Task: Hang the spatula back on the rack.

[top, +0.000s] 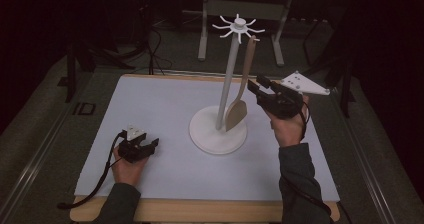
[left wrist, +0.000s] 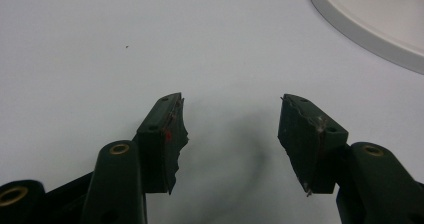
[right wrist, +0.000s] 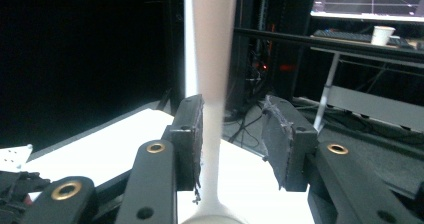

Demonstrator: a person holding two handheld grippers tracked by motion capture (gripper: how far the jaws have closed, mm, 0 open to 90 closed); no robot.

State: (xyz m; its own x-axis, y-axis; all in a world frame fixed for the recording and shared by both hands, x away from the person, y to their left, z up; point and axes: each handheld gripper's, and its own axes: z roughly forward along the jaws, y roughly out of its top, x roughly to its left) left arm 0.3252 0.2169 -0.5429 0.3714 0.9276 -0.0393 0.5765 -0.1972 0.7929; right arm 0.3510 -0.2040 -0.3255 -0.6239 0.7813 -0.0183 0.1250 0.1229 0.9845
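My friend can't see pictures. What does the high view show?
A wooden spatula hangs from a white hook stand on a white table. The right gripper is open around its handle, and the left gripper rests open, away from the stand.

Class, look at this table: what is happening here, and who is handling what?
A person holds a tool in each hand. The right tool is open around the handle of a wooden spatula, which hangs from a white rack. The left tool rests open over the white mat, holding nothing.
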